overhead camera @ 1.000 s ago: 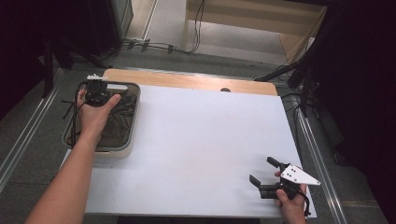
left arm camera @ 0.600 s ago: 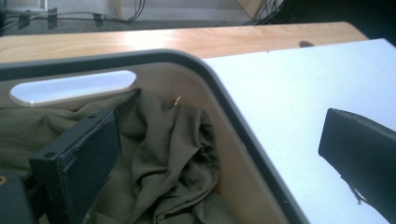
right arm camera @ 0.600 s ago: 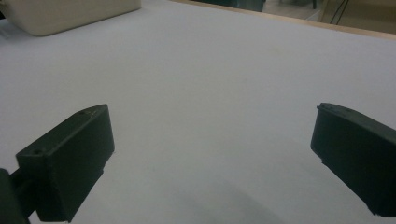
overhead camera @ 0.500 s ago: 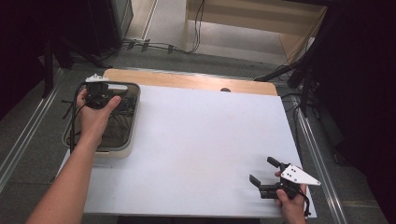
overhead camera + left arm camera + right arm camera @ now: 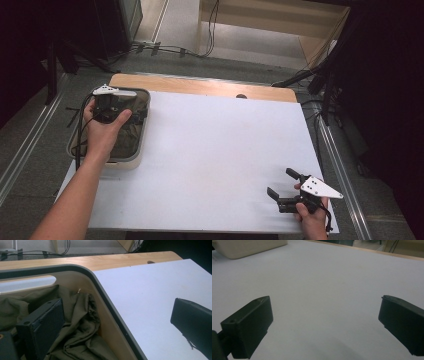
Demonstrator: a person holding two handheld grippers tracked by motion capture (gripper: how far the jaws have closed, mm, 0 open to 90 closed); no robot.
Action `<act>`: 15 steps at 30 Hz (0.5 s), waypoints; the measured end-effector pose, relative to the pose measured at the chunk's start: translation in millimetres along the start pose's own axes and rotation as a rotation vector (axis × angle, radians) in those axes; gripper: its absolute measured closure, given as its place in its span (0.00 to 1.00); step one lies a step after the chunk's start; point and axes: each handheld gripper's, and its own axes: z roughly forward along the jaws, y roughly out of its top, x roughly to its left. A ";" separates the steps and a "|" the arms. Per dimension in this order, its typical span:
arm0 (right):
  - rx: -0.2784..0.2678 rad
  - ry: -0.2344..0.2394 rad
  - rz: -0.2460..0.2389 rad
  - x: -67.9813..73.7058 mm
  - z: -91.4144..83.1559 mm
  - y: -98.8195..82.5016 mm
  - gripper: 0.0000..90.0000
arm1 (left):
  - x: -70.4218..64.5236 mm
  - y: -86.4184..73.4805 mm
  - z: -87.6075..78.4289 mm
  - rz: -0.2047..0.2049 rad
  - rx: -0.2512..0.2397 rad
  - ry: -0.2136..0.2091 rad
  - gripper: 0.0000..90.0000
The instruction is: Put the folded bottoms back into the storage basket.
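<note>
Left hand-held gripper [image 5: 117, 322] shifted slightly, open astride tray rim [image 5: 110, 305]; right hand-held gripper [image 5: 327, 325] open.

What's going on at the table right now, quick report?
Left gripper open over the tray, one jaw above the olive cloth. Right gripper open, idle on the white tabletop. Nothing in the way.

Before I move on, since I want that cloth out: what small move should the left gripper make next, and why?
Probably lower the left gripper and swing it inward: its jaws stand open, one over the olive cloth in the tray, the other outside the rim above the white tabletop. Both need to straddle a fold before closing.
</note>
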 end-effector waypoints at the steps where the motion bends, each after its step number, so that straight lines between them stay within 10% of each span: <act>1: 0.000 0.000 -0.002 -0.1 0.2 0.0 0.00 | -1.2 -0.9 -0.6 0.001 0.003 -0.001 0.00; 15: 0.003 -0.003 -0.002 0.4 0.3 0.0 0.00 | -19.7 -8.1 -15.5 0.025 -0.012 -0.023 0.00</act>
